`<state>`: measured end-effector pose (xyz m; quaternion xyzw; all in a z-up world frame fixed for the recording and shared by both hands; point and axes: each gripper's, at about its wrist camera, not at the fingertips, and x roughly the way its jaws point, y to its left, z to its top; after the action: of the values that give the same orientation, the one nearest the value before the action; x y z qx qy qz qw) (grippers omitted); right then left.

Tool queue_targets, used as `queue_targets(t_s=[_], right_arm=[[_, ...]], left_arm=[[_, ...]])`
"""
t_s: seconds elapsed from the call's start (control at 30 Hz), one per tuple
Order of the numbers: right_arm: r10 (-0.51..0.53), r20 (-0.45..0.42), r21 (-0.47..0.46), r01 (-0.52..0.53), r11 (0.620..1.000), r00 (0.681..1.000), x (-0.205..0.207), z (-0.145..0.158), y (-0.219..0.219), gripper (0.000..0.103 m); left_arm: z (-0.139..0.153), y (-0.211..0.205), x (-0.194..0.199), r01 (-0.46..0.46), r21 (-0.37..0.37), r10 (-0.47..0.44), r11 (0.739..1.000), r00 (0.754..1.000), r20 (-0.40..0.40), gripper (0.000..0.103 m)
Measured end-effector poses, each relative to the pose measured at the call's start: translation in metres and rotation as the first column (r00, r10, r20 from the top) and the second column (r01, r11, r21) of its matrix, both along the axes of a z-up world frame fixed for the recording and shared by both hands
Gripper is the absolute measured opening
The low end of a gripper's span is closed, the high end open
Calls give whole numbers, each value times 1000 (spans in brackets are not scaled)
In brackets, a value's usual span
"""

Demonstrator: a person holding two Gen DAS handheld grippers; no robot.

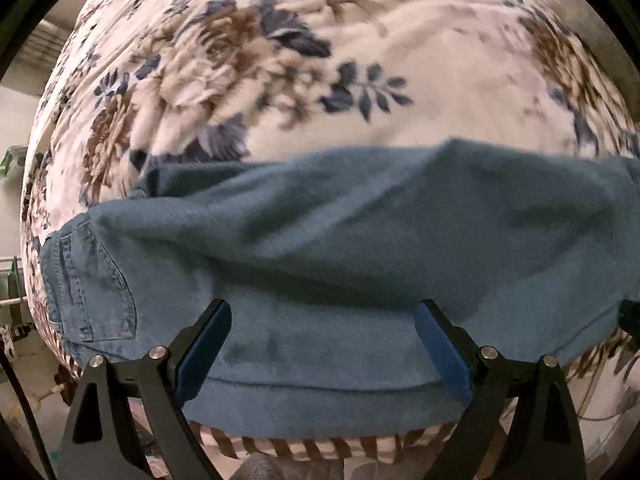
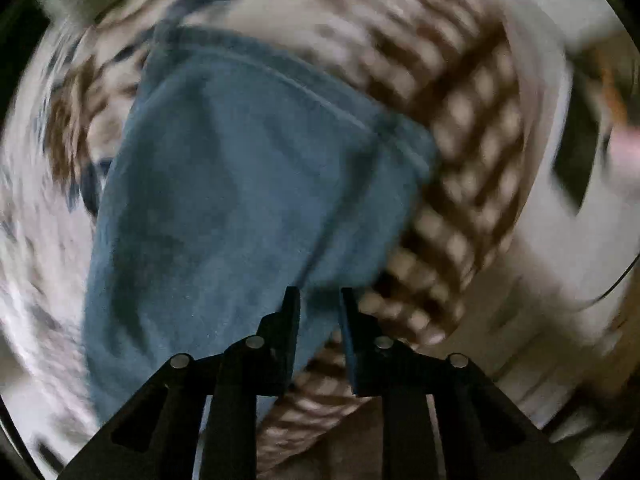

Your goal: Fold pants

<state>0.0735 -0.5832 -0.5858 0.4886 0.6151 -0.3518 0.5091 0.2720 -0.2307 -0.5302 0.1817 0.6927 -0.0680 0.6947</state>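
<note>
On a bed under a white floral blanket (image 1: 400,60) with a brown checked border (image 2: 472,152), blue folded pants (image 1: 320,240) lie near the edge, left claw (image 1: 322,312) wide above them, right claw (image 2: 319,300) narrowly parted, gripping nothing.

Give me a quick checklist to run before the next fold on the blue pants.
1. Left gripper open, jaws wide over the blue denim pants: ok.
2. Right gripper free of cloth, jaws with a narrow gap: cannot tell, blurred.
3. Pants lying on the floral bedspread, already doubled over: ok.
4. Hem edge even, near bed edge: ok.
5. Back pocket end lying flat: ok.
6. Right wrist view steady enough to aim: not ok.
</note>
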Motion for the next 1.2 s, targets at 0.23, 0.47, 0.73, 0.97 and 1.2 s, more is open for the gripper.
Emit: queue_targets(t_s=[0.23,0.47,0.73,0.97,1.2], right_arm=[[85,160,-27,-82,996,983,35,30,23,39],[321,245,87,-350,933,915,94,22,139,40],[320,287,253,-394,884,903,109,-11,268,40],[268,306,228,-343,911,914,125,-40,342,40],[194,330,154,-256,954,924,145,-48,367,40]], left_arm=[[13,18,-10,-36,-2,36,999,998,42,94],[33,127,-9,-256,4,255,967,962,97,94],[41,311,-14,-541,-2,536,841,832,139,94],[19,446,-5,-731,-113,740,672,665,100,94],[-11,492,20,-786,-291,817,546,576,-22,81]])
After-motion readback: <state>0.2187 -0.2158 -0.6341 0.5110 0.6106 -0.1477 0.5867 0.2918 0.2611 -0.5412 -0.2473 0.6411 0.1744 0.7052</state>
